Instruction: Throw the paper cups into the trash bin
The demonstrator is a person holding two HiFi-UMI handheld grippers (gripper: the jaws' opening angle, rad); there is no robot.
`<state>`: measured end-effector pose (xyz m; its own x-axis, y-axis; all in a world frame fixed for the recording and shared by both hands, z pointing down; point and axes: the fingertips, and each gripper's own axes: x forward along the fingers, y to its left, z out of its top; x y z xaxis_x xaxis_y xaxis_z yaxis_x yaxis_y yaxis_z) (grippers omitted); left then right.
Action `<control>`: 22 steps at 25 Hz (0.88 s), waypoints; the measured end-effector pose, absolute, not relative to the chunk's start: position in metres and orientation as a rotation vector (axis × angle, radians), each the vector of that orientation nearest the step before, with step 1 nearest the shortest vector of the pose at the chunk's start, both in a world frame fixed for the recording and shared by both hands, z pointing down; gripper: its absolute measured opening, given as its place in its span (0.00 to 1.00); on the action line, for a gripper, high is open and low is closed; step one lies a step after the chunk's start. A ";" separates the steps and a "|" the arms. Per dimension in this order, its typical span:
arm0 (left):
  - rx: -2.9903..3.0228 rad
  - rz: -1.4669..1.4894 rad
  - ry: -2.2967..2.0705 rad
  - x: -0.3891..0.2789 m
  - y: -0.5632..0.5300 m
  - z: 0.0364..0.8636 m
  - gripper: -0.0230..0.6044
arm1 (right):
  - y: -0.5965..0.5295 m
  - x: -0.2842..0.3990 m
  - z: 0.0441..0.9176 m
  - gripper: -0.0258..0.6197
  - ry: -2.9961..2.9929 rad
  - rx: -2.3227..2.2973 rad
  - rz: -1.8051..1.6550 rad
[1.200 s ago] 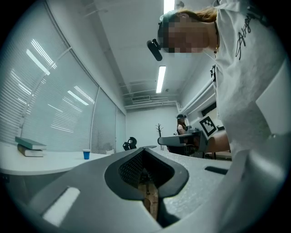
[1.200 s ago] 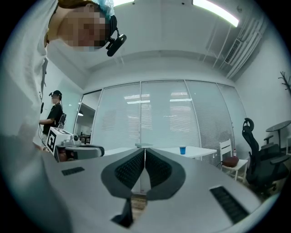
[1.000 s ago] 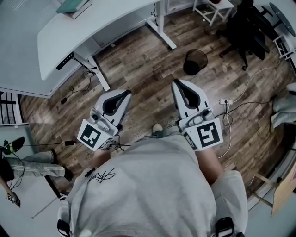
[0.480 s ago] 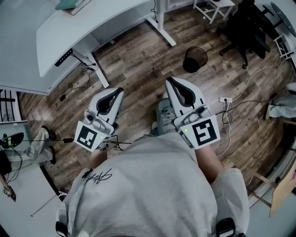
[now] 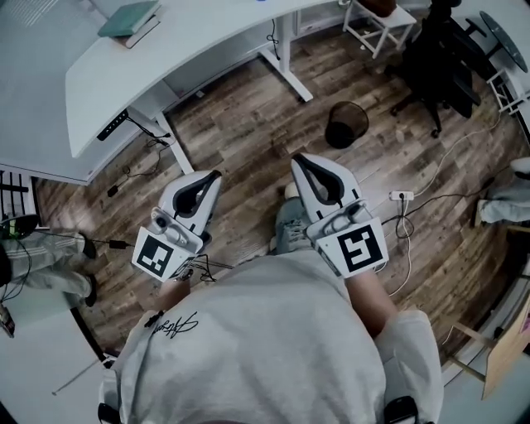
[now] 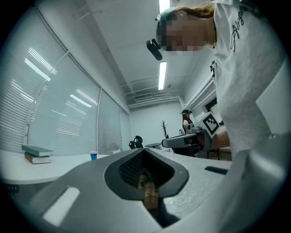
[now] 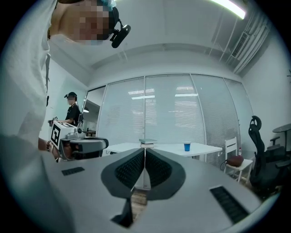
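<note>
Person mid-step, knee now fwd btwn left gripper & right gripper. Both jaws pressed together, empty. Blue paper cup sits on far counter, trash bin ahead. Pickup not yet begun.

Bare floor lies open on the near side of the trash bin. Left of the bin stands the white surface on legs. A black chair stands right of the bin. A stool stands beyond it. Cables lie near-right.
</note>
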<state>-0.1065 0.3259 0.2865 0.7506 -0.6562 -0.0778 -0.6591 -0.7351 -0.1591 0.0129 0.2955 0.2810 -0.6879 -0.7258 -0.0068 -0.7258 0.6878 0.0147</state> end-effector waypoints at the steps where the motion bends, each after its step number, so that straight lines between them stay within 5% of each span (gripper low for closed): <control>1: -2.764 0.028 1.047 -0.105 0.321 0.284 0.04 | 0.290 0.014 0.277 0.06 2.875 -1.240 0.060; 22: -2.779 0.019 1.109 -0.099 0.214 0.291 0.04 | 0.183 0.021 0.278 0.06 2.904 -1.193 0.038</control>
<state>-0.0989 0.2144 0.2911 0.7266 -0.6837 -0.0669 -0.6856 -0.7156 -0.1336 0.0210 0.1828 0.2783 -0.7113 -0.7028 -0.0114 -0.7028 0.7111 0.0213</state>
